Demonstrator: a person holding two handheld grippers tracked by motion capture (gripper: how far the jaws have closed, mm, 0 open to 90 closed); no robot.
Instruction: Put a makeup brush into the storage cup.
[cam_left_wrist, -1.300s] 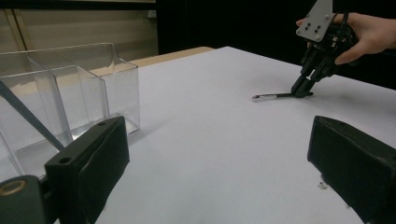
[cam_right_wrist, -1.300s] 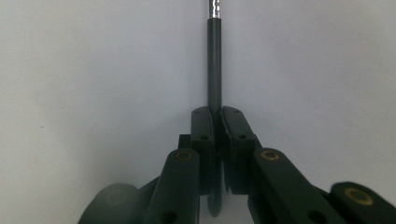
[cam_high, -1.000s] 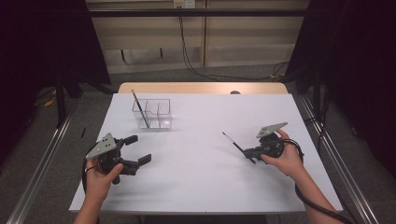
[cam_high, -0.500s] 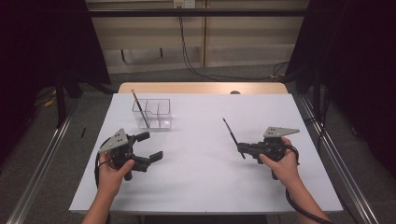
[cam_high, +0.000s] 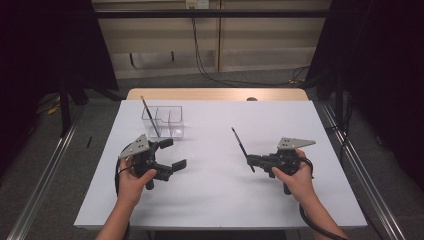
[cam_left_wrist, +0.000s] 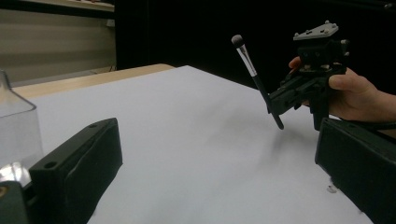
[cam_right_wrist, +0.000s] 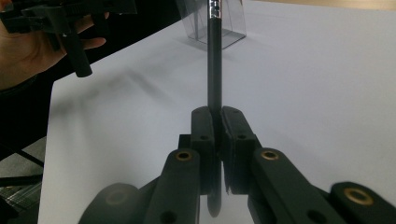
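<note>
Right-hand tongs (cam_high: 252, 161), right of centre in the high view, pinch a black makeup brush (cam_high: 239, 141) low on its handle, bristles raised to carry it. Left tongs (cam_high: 175, 153) gape empty near the clear organiser (cam_high: 170, 121), upper left.

The high view looks forward and down from above the person's side onto the whole white table (cam_high: 215, 200), far enough back to take in the floor and back wall. The left gripper view sits low over the tabletop, looking across it toward the right gripper (cam_left_wrist: 280, 100) and its makeup brush (cam_left_wrist: 254, 74). The right gripper view looks closely along its own jaws (pinching the brush shaft) toward the clear organizer (cam_right_wrist: 212, 23) and the left gripper (cam_right_wrist: 60, 21). All three share the table's middle.
</note>
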